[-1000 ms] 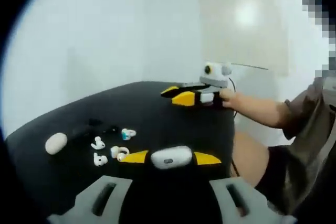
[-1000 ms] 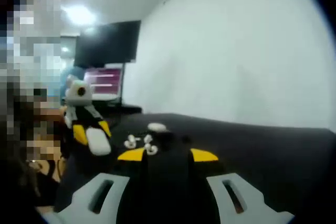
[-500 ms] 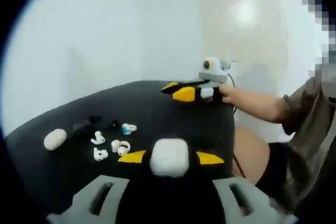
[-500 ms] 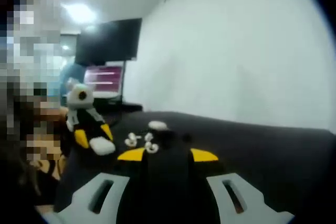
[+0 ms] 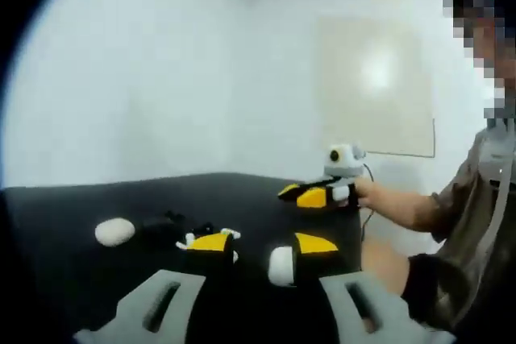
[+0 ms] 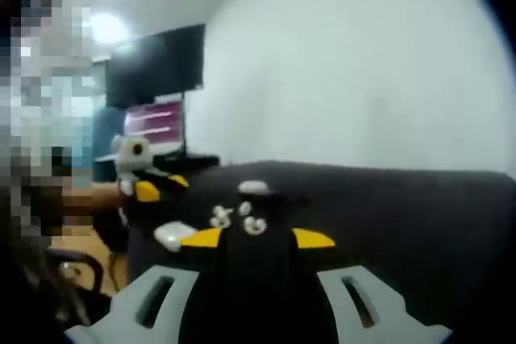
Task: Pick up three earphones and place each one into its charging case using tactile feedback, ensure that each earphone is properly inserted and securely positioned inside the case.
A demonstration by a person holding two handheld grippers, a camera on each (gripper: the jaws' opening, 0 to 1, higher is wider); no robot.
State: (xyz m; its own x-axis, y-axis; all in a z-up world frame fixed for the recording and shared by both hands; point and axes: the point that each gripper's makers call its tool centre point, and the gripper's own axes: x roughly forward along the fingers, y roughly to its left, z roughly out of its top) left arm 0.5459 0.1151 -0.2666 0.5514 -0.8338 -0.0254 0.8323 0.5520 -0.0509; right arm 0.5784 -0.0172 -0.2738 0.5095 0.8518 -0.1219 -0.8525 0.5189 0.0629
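On the black table (image 5: 72, 199), a closed white charging case (image 5: 114, 231) lies left of the loose earphones (image 6: 239, 219). A second white case (image 5: 281, 266) rests against the spread left gripper (image 5: 258, 245), apparently just released. The right gripper (image 6: 256, 238) appears open and empty; picking an earphone seems next.

Earphones (image 6: 239, 217) blur together (count unclear beside left tool (image 5: 256, 243)).

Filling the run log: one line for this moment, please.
left gripper: jaws open, white case beside one jaw | right gripper: jaws open, empty | earphones: loose on black table
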